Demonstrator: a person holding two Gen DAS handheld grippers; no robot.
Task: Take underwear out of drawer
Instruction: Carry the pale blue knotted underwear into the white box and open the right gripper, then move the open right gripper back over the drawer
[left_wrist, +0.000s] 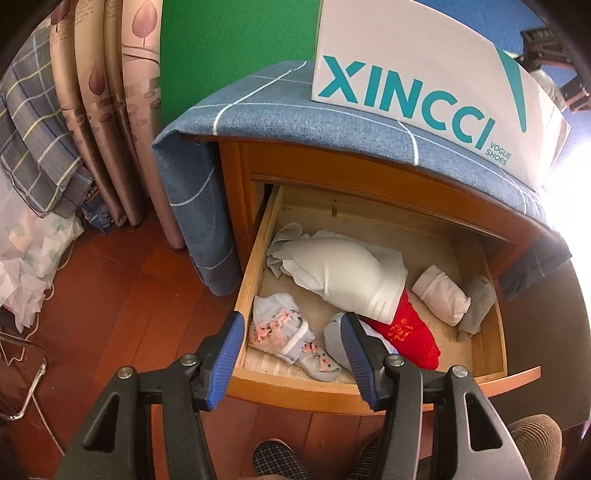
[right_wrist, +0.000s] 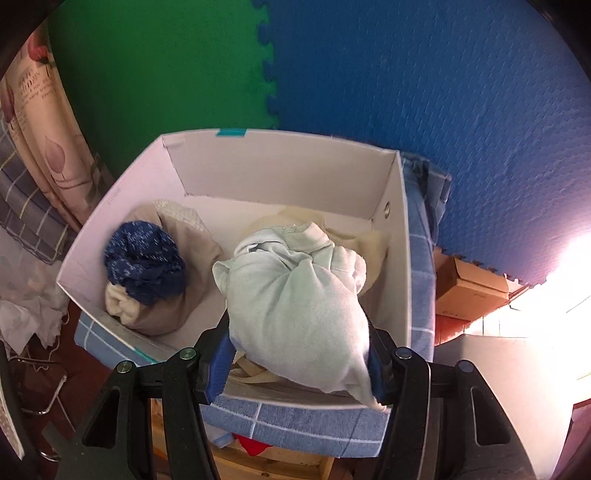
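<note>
1. The right gripper (right_wrist: 297, 363) holds a pale green bundle of underwear (right_wrist: 295, 306) between its blue pads, above the near edge of a white shoebox (right_wrist: 255, 177).
2. The box sits on a blue checked cloth (right_wrist: 295, 421) and already contains a navy roll (right_wrist: 144, 262) on beige fabric.
3. The left gripper (left_wrist: 293, 360) hangs with jaws apart and empty over the front of the open drawer (left_wrist: 317, 391).
4. In the drawer lie a white bundle (left_wrist: 351, 273), a red piece (left_wrist: 410, 332) and a floral piece (left_wrist: 284, 332).
</note>
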